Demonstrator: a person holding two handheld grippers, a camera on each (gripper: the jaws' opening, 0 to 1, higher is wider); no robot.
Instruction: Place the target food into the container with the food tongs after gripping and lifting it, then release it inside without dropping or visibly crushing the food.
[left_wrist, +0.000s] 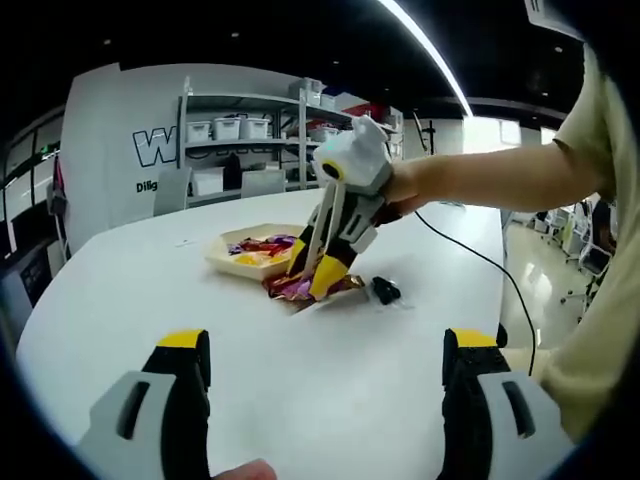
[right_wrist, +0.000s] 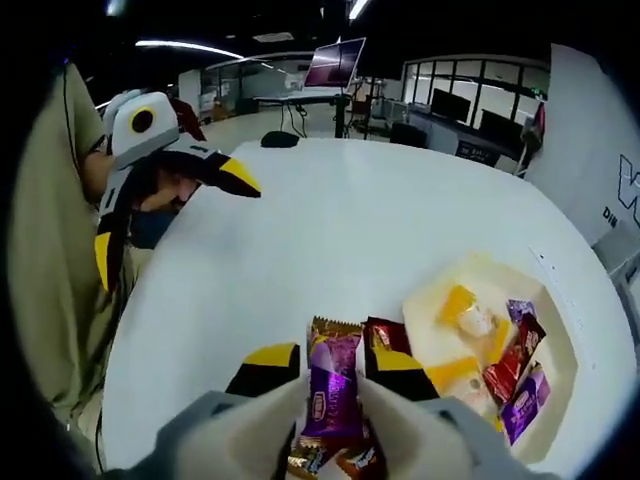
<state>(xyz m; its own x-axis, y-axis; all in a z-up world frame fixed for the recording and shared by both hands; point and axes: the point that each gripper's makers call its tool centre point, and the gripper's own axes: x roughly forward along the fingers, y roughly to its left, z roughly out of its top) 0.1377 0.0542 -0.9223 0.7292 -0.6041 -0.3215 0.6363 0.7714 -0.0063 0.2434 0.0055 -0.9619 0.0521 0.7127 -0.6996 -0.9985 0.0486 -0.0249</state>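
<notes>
The left gripper view is sitting low over the white desk (left_wrist: 150, 290), looking across at the right claw (left_wrist: 312, 272) and the shelves (left_wrist: 240, 140) behind. The right gripper view is hanging close above the snack tray (right_wrist: 425, 300), facing back toward the left claw (right_wrist: 170, 215). Both are sharing the desk and tray.

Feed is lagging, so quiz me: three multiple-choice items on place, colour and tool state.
1. Where is the tray?
A. On the white table
B. On a shelf
C. On the floor

2. What colour is the wrapper between the right tool's jaws?
A. Green
B. Purple
C. White

3. How is the left tool?
A. Shut on a snack
B. Open, holding nothing
C. Inside the tray

Key: 1 A, the tray rests on the tabletop; 2 B, a purple packet sits between the jaws; 3 B, its jaws stand wide apart over bare table.
</notes>
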